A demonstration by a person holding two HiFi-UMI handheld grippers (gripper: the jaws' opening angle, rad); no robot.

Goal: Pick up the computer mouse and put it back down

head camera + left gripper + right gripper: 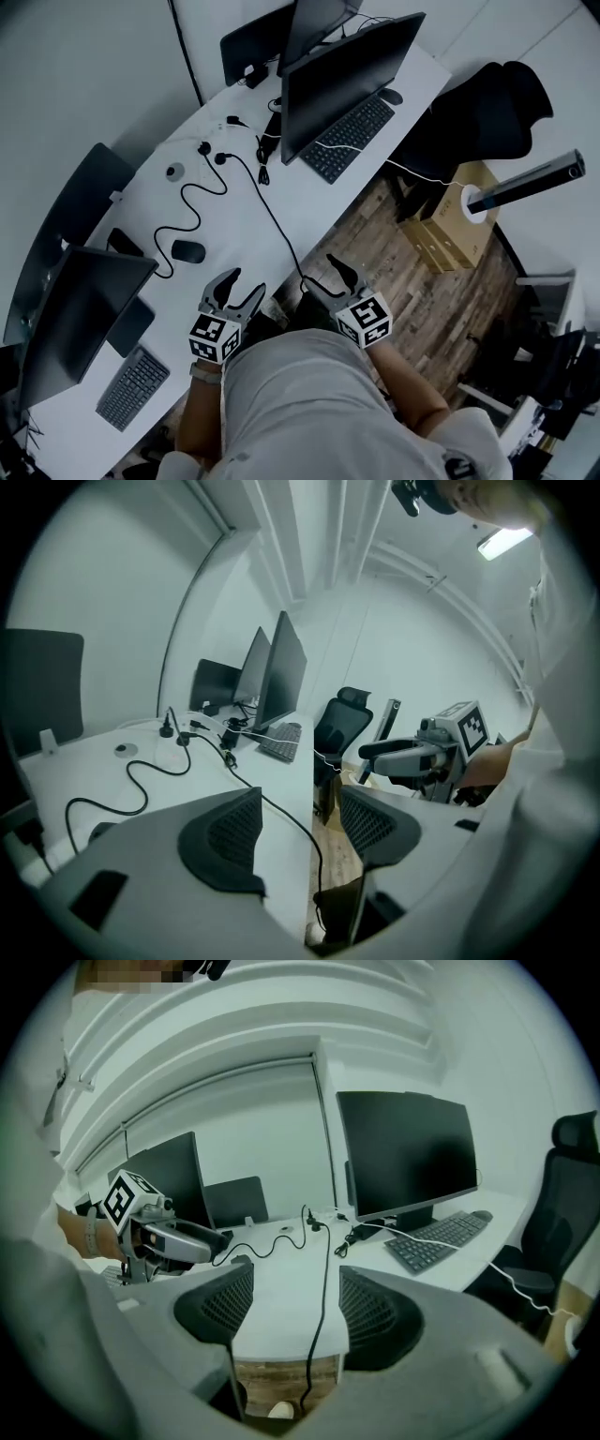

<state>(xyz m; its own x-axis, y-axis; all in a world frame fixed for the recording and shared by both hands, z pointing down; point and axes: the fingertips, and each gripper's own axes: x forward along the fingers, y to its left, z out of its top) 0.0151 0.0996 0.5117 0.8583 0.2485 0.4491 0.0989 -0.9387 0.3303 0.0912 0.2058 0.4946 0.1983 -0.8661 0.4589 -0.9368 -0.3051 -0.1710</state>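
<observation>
L gripper hovers at near edge of white desk, jaws wide apart, nothing held; left gripper view only shows desk and black cable through the gap. R gripper is just off the desk edge over wood floor, jaws also wide open, empty. The 2 grippers sit side by side, apart. Computer mouse, black, lies flat on desk near L gripper, further in, not touching it. Monitor + keyboard at L end of desk, 2nd monitor + keyboard at far end. Black office chair beyond.
</observation>
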